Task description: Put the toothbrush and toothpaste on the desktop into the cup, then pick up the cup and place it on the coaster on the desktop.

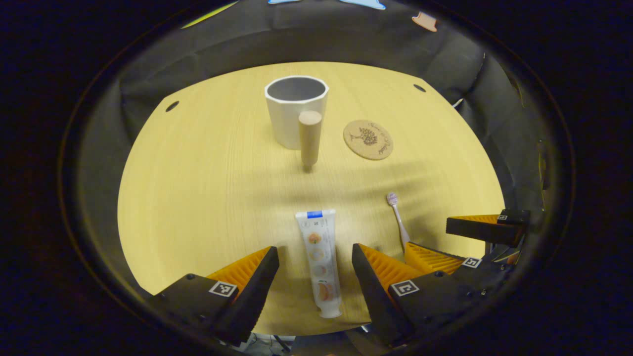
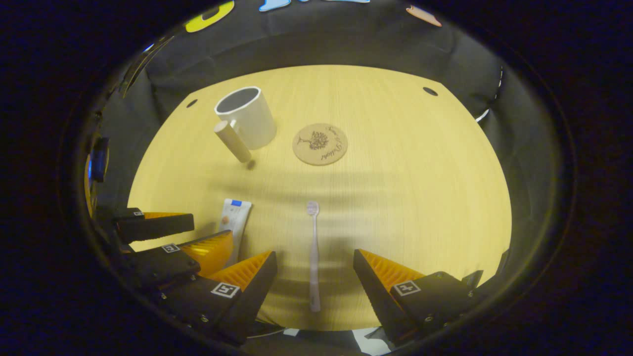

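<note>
The left gripper (image 1: pixel 315 257) hovers low over the near edge of the wooden desktop (image 1: pixel 198 198), fingers spread wide, with the toothpaste tube (image 1: pixel 319 262) lying flat between them, cap end nearest the camera. The right gripper (image 2: pixel 315 264) is likewise spread, straddling the toothbrush (image 2: pixel 313 257), which lies flat with its bristle head pointing away toward the cork coaster (image 2: pixel 320 144). Neither gripper touches anything.

The white cup (image 1: pixel 295 111) stands upright and empty toward the far side, its wooden peg handle (image 1: pixel 309 137) angled toward the near edge; the coaster lies just beside it, apart from it.

Handling notes, as judgement:
- Toothpaste tube: light, soft-walled, likely to dent and bend. Grip across the width near the stiffer crimped end or shoulder, not mid-body.
- Toothbrush: light, thin, stiff, smooth. It lies low on the desktop, so the fingers must close right at the surface. Grip mid-handle to limit pivoting.
- Cup: rigid, probably ceramic, heavier and breakable. Grip the rim wall or the handle.
</note>
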### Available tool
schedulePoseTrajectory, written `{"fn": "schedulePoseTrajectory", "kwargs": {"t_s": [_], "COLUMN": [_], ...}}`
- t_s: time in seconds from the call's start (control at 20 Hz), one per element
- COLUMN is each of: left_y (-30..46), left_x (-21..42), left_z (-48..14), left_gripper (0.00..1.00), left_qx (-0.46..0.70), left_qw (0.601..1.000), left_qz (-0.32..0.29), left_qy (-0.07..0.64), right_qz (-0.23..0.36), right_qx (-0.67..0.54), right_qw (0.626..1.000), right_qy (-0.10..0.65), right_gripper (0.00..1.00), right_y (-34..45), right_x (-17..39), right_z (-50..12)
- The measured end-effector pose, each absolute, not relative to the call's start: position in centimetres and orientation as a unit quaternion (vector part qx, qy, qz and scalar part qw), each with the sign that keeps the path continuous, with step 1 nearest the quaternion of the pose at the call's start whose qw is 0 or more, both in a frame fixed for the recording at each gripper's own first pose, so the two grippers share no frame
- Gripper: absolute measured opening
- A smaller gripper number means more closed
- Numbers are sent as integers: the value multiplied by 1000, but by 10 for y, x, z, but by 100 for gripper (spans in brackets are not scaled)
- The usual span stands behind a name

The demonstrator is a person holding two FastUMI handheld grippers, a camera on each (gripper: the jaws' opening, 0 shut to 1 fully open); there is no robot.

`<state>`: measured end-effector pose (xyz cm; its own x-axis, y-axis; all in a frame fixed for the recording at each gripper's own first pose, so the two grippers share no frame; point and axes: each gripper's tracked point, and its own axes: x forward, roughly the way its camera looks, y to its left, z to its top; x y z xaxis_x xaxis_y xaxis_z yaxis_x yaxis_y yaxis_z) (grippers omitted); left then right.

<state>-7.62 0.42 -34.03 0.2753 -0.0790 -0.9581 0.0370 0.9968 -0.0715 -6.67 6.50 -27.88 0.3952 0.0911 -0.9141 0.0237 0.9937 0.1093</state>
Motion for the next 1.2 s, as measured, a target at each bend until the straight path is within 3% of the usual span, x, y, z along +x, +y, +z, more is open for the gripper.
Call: {"fn": "schedulePoseTrajectory", "kwargs": {"t_s": [0.15,0.25,0.35,0.45,0.55,0.7,0.75,0.8,0.95,1.0,1.05,1.2], "left_y": [6,7,9,8,7,6,8,9,10,10,11,12], "left_x": [-86,-90,-90,-93,-94,-100,-103,-101,-99,-101,-101,-101], "left_z": [-353,-358,-362,-365,-367,-373,-374,-375,-375,-377,-376,-378], "left_gripper": [100,95,88,91,82,77,75,71,60,55,57,47], "left_qx": [-43,-56,-56,-54,-52,-58,-55,-52,-40,-39,-34,-28], "left_qw": [777,768,764,761,757,749,746,749,749,747,748,754], "left_qz": [-25,-18,-14,-13,-14,-10,-3,-4,-4,-2,-4,1], "left_qy": [627,638,642,646,651,660,664,661,661,663,662,656], "right_qz": [16,19,25,26,24,22,23,26,16,12,17,29], "right_qx": [50,50,55,54,52,45,48,53,37,36,33,12], "right_qw": [818,809,801,797,794,789,787,783,787,787,784,780], "right_qy": [573,585,595,601,605,612,615,619,616,616,619,625], "right_gripper": [96,96,88,88,78,78,75,61,62,48,41,43], "right_y": [65,67,70,70,68,66,67,69,64,63,63,60], "right_x": [-71,-73,-75,-76,-76,-77,-79,-81,-80,-81,-80,-84], "right_z": [-289,-296,-303,-308,-311,-317,-321,-323,-324,-320,-327,-325]}}
